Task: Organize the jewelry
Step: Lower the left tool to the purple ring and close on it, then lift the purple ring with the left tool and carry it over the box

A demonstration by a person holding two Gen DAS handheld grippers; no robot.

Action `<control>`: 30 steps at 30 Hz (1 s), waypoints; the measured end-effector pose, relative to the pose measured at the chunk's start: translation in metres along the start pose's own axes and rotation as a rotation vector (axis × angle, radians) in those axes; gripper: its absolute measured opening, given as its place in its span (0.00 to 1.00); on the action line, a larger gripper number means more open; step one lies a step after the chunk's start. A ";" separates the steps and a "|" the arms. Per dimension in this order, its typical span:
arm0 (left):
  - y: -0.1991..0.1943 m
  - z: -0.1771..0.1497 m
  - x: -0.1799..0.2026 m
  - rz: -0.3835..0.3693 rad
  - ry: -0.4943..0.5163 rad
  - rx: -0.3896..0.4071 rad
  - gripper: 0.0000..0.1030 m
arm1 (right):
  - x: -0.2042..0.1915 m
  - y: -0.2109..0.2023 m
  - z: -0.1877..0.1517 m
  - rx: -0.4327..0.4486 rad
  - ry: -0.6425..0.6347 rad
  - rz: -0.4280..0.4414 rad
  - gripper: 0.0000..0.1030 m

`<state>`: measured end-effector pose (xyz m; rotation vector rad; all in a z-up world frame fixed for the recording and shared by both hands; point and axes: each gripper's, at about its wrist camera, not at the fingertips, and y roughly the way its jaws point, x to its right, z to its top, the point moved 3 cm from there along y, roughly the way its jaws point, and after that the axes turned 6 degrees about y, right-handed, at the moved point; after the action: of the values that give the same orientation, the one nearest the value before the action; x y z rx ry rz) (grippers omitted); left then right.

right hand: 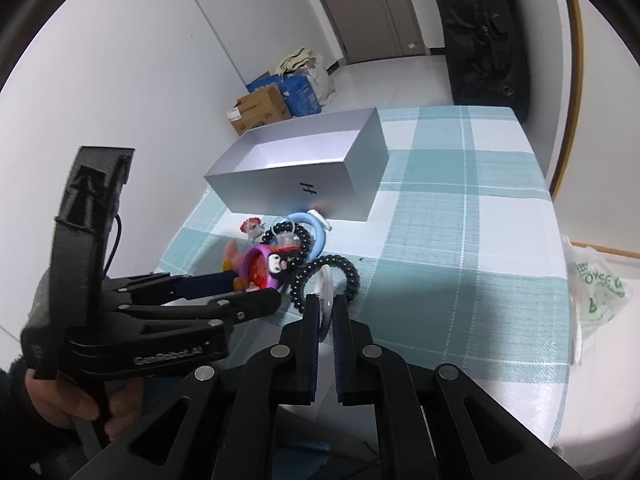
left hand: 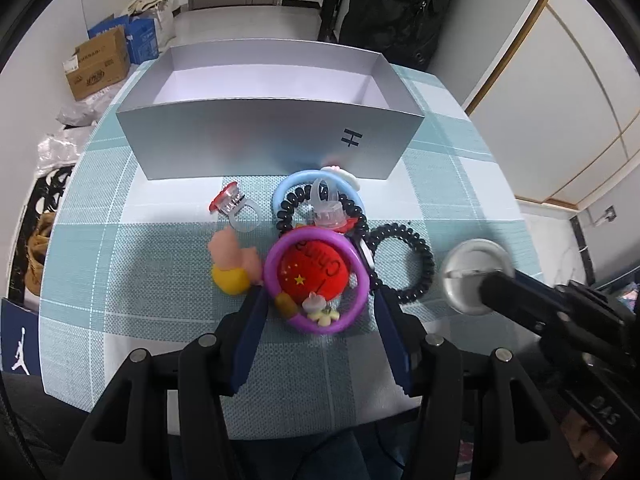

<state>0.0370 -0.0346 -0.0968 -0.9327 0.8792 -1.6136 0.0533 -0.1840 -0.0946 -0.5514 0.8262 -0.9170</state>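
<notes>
Count, left wrist view, left to right: 1 clear ring with red top (left hand: 234, 209), 1 pink-and-yellow rubber toy (left hand: 232, 268), 1 purple bracelet (left hand: 316, 280) lying around a red badge (left hand: 316, 270), 1 pale blue bracelet (left hand: 316, 188), 2 black coil hair ties (left hand: 402, 266), a second clear ring (left hand: 328, 210) on top of the pile, 1 silver round pin badge (left hand: 476, 276).

All sit centre frame on the checked tablecloth (left hand: 160, 320), just in front of the open grey box (left hand: 272, 148), which is upper centre. Can't see anything inside the box.

Purple bracelet: glossy plastic hoop with a small flower charm at its near edge.

Left gripper (left hand: 320, 308): fingers spread wide, one either side of the purple bracelet, not clamped on it.

Right gripper (right hand: 326, 308): fingers pressed together on the silver badge's rim, badge edge-on, lower centre of the right wrist view.
</notes>
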 end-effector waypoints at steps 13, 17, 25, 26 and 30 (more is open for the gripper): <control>-0.006 0.003 0.001 0.048 0.035 0.044 0.44 | 0.007 -0.012 0.002 0.031 0.036 0.027 0.05; -0.020 0.005 0.000 0.002 0.039 0.095 0.44 | 0.010 -0.016 0.005 0.044 0.048 0.034 0.05; -0.049 0.016 -0.004 -0.104 0.021 0.192 0.43 | 0.009 -0.020 0.015 0.078 0.068 0.061 0.05; -0.052 0.015 -0.002 -0.122 0.016 0.201 0.43 | 0.007 -0.020 0.018 0.082 0.067 0.067 0.05; -0.062 0.031 -0.016 -0.177 -0.019 0.238 0.43 | 0.001 -0.024 0.031 0.105 0.072 0.091 0.05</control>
<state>0.0426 -0.0096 -0.0307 -0.8742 0.5880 -1.8122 0.0675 -0.1948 -0.0600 -0.3887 0.8557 -0.8953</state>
